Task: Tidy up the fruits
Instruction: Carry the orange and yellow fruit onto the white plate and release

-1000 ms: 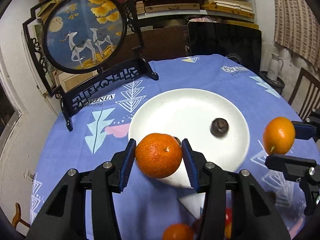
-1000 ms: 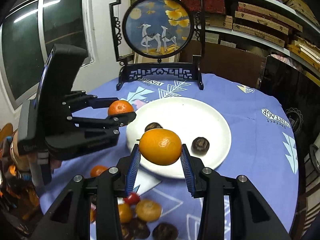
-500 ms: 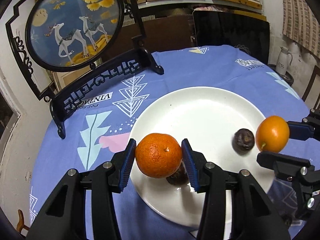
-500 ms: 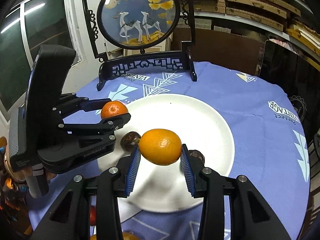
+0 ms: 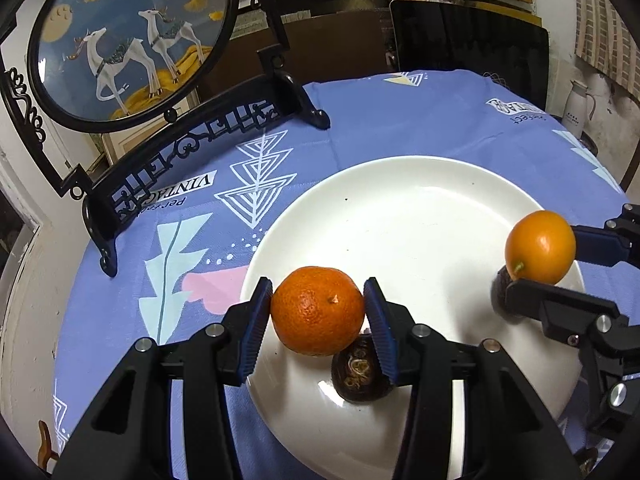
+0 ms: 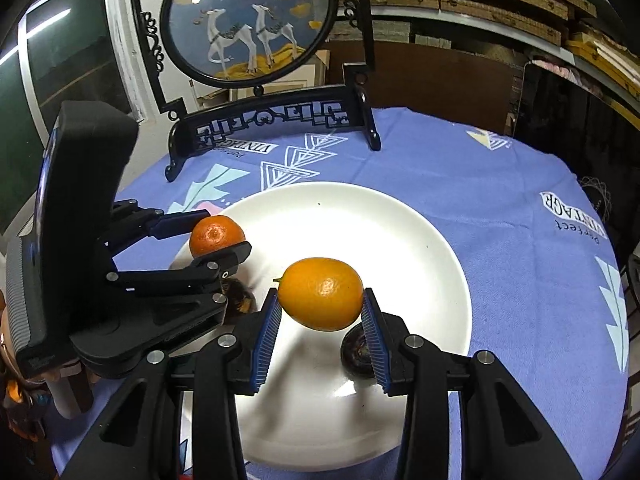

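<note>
At the lower centre of the left wrist view, the left gripper (image 5: pixel 318 322) pinches a mandarin (image 5: pixel 317 310) between its blue-padded fingers (image 5: pixel 256 330), held over the near left rim of the white plate (image 5: pixel 400 216), with a dark brown fruit (image 5: pixel 358 378) lying on the plate just below it. In the right wrist view, the right gripper (image 6: pixel 320 330) likewise pinches a smooth orange fruit (image 6: pixel 321 294) above the plate, a second dark fruit (image 6: pixel 356 354) resting beneath it. Beyond the plate, at the top of both frames, a round deer screen (image 6: pixel 250 20) stands on the blue-clothed desk (image 6: pixel 500 200).
</note>
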{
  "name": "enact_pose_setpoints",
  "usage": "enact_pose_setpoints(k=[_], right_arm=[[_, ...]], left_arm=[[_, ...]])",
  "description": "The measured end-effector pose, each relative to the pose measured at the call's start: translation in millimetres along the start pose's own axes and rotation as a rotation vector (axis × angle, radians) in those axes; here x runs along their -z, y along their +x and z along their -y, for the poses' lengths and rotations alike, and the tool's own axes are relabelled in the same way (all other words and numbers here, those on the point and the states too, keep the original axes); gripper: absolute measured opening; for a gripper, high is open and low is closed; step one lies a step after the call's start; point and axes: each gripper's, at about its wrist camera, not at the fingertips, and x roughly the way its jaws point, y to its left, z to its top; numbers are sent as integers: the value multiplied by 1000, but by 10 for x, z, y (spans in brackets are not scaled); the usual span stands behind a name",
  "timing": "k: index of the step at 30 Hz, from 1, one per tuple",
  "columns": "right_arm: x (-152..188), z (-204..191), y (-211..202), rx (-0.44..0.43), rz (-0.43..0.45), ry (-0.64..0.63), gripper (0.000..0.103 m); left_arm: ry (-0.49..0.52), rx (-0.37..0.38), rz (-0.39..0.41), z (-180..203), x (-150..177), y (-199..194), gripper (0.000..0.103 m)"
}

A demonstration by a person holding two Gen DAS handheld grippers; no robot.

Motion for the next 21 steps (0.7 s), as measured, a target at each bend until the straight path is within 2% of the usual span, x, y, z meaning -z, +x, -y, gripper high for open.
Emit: enact_pose_setpoints(k=[1,2,4,12,17,21], right_arm=[[-9,18,-3,10,5,4,53],[-10,30,-34,29,22,11,57],[-5,57,-117,26,55,26,58],[222,41,-477,25,53,25,59],[583,-86,-833,10,49,3,65],[951,-237,-1100,1,43,-41,70]], left_arm=[[0,-9,8,-4,-4,-8,58],[-4,-22,24,-18,-7,-40,66],[-8,-19,43,-45,-12,-110,66],[-28,16,75,-180,143,-469,67],[-19,45,89,-231,489,-809,72],[33,89,116,-243,941,-1190,77]])
